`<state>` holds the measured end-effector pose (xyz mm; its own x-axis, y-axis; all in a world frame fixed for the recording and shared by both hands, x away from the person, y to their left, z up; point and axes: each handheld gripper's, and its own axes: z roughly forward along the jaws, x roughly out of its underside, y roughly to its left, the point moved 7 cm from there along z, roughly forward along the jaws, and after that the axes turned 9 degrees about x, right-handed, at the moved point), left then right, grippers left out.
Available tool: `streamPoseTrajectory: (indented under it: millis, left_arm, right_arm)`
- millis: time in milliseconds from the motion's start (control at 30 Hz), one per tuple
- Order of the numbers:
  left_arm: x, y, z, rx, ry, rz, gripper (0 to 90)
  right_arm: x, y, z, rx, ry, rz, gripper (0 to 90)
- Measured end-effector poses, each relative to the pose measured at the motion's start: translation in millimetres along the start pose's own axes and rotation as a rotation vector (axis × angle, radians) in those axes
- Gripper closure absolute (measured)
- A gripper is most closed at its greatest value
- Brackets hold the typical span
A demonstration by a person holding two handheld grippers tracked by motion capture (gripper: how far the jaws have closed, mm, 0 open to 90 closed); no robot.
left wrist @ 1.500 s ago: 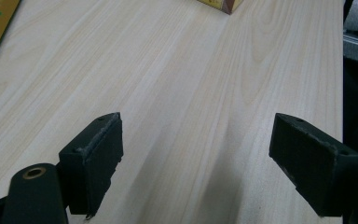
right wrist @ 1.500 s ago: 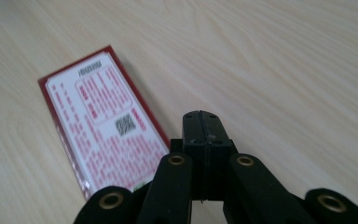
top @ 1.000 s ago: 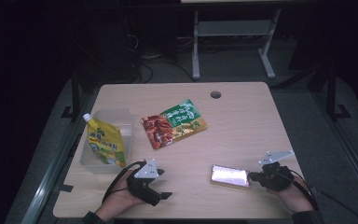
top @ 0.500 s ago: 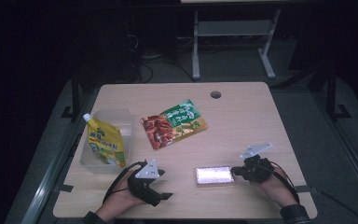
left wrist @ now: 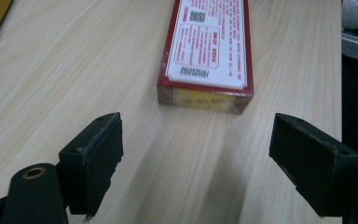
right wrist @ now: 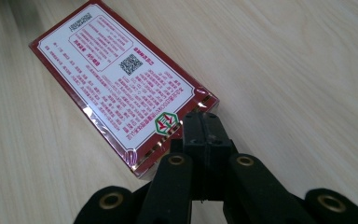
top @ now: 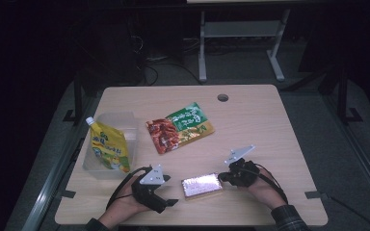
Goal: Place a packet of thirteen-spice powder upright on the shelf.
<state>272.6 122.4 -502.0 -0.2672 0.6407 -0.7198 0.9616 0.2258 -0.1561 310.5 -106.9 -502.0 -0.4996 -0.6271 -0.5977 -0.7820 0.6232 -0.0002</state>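
Box print (top: 201, 186) glare-washed from above. It lies flat at worktop (top: 270, 120) 6 o'clock, between both tools. Left hand-held gripper (left wrist: 196, 158) wide, empty. Right hand-held gripper (right wrist: 200, 125) pressed closed against box's end. Pouches at 10.

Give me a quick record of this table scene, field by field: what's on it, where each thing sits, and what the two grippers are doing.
surface: wooden table
box: red box, lying flat near the front edge, printed label up
left gripper: jaws wide open, aimed at the box's short end, not touching it
right gripper: jaws closed together, tips at the box's near end; whether they pinch it cannot be told
packet: green and red food packet, flat, mid table
tub: clear plastic tub at the left edge
pouch: yellow spouted pouch lying in the tub
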Motion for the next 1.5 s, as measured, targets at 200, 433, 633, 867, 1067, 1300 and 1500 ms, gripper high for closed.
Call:
streamPoseTrajectory:
  millis: [200,433,633,867,1067,1300,1500]
  left_arm:
    - [-0.2,-1.1,0.6,0.002,-0.001,0.003,16.9]
    - [-5.8,-7.5,8.9,0.015,-0.003,0.024,16.5]
    - [-10.3,-8.0,22.3,0.024,0.012,0.044,16.5]
    - [-13.9,-4.0,32.4,0.011,0.033,0.064,19.0]
    - [-13.4,-3.5,32.9,0.007,0.04,0.057,29.5]
    - [-15.1,-4.2,32.3,0.004,0.067,0.064,31.6]
    - [-17.0,-4.9,29.9,0.012,0.067,0.061,31.8]
  right_arm:
    - [-5.7,8.0,6.1,-0.014,0.001,-0.029,90.0]
    - [-1.1,-1.3,-3.1,0.01,-0.027,0.04,70.8]
    - [10.3,-13.8,-10.4,0.027,-0.057,0.111,51.0]
    - [17.3,-15.6,-16.5,0.041,-0.074,0.104,45.7]
    - [16.4,-14.3,-17.9,0.043,-0.077,0.104,44.5]
    - [12.1,-8.5,-20.6,0.02,-0.091,0.098,54.7]
    - [2.3,1.9,-16.4,0.008,-0.117,0.045,80.6]
